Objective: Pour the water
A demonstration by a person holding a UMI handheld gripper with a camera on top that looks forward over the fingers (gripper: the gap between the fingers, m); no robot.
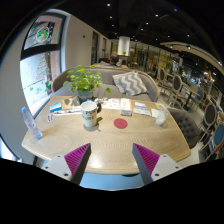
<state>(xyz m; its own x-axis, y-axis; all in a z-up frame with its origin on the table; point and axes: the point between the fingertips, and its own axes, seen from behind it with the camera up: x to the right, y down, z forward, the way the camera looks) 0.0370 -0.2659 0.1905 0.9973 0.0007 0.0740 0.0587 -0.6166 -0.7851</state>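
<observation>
Gripper [112,160] (fingers wide apart, empty) faces table [60,140] bearing mug [90,114], bottle [31,123], plant [86,80].

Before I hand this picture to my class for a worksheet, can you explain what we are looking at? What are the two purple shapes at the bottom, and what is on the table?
The picture comes from a wide-angle camera riding on a hand-held gripper, looking forward along its jaws. The purple shapes are pads on its two fingers. The jaws stand open and hold nothing. Ahead is a wooden table. On it stand a mug with a dark band, a red coaster, a white cup, a plastic water bottle, a potted plant and some leaflets. Beyond is an office lounge.
</observation>
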